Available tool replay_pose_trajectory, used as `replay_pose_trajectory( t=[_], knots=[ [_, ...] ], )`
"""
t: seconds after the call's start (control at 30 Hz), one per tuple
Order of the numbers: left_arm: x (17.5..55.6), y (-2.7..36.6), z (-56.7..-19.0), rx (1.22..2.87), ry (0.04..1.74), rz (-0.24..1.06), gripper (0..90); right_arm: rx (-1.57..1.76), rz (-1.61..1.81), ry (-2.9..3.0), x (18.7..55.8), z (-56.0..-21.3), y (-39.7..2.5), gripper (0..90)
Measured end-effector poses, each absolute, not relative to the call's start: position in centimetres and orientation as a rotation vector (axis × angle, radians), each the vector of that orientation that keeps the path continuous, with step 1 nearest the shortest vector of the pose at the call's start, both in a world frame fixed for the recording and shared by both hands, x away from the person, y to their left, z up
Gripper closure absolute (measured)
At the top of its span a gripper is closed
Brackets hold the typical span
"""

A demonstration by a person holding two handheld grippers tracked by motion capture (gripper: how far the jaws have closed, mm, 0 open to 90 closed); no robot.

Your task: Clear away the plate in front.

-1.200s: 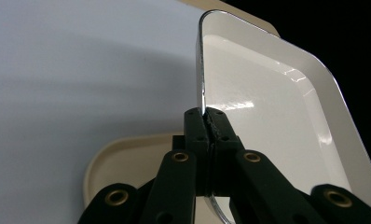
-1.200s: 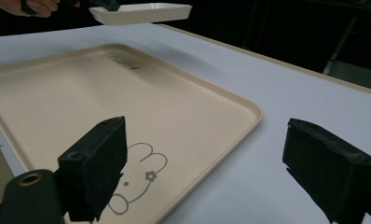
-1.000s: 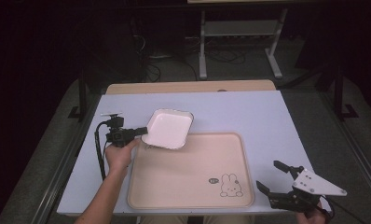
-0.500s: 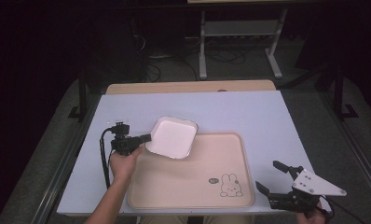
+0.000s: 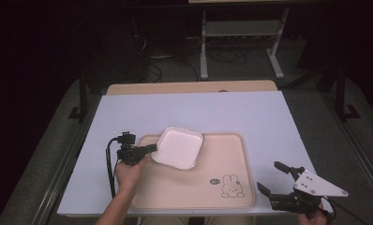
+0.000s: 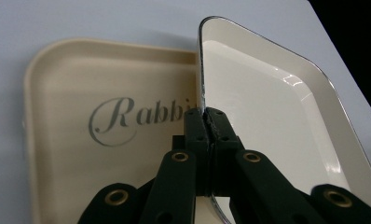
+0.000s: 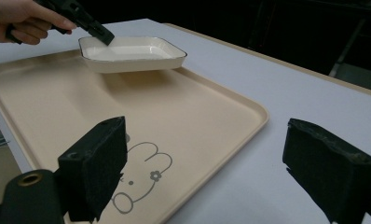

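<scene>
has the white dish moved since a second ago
Yes. The white dish, clamped by the left gripper, has come toward the person: it was mostly over the table, now it hangs above the beige tray.
</scene>
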State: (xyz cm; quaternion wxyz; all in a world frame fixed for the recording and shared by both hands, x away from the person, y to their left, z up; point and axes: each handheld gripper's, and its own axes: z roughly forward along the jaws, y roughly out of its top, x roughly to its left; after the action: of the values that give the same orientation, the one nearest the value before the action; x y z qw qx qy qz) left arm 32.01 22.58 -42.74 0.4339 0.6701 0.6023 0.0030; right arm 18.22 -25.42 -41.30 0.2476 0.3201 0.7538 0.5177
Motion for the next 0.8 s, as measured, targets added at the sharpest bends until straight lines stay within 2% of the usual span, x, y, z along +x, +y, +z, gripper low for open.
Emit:
replay_pose_trajectory(
  t=[0.8],
  knots=[
    [28.8, 20.9, -44.0, 1.747, 1.516, 0.057, 88.6, 0.859, 1.412, 2.058, 18.2, -41.2, -25.3, 12.9]
  ],
)
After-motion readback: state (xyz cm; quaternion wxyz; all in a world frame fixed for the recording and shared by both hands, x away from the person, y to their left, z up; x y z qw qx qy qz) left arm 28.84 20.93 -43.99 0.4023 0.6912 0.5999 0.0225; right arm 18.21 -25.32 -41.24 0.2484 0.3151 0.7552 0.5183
